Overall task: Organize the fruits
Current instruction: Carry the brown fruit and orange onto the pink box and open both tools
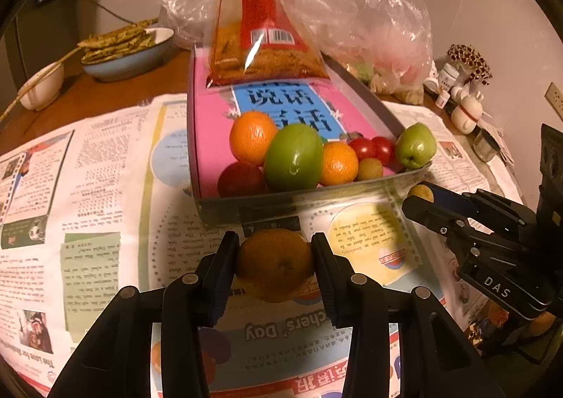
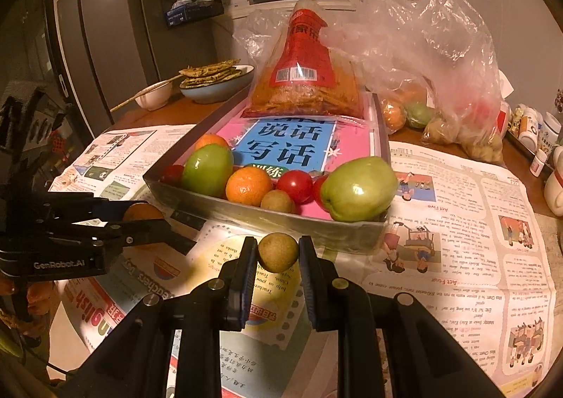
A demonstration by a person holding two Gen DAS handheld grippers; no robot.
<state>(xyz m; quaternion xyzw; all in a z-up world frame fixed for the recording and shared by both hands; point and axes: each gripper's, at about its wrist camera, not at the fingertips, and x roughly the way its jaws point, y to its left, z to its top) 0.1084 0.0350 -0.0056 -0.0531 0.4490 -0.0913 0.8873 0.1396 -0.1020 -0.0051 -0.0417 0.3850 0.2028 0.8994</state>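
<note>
My left gripper (image 1: 275,257) is shut on an orange (image 1: 275,264), held above the newspaper just in front of the grey tray (image 1: 246,203). My right gripper (image 2: 278,250) is shut on a small brown longan (image 2: 278,252), also just before the tray's (image 2: 267,218) near wall. The tray holds green apples (image 1: 293,157) (image 2: 359,188), oranges (image 1: 251,136) (image 2: 249,185), red tomatoes (image 2: 295,185), a small brown fruit (image 2: 277,201) and a dark red fruit (image 1: 241,180). Each gripper shows in the other's view: the right gripper (image 1: 418,199) and the left gripper (image 2: 144,215).
A pink book (image 2: 292,145) and a red snack bag (image 2: 306,81) lie in the tray's far part. Plastic bags with more fruit (image 2: 422,106) stand behind on the right. A blue bowl of flatbread (image 2: 214,81) and a white bowl (image 2: 155,95) sit back left. Newspaper (image 2: 457,222) covers the table. Small bottles (image 2: 535,130) line the right edge.
</note>
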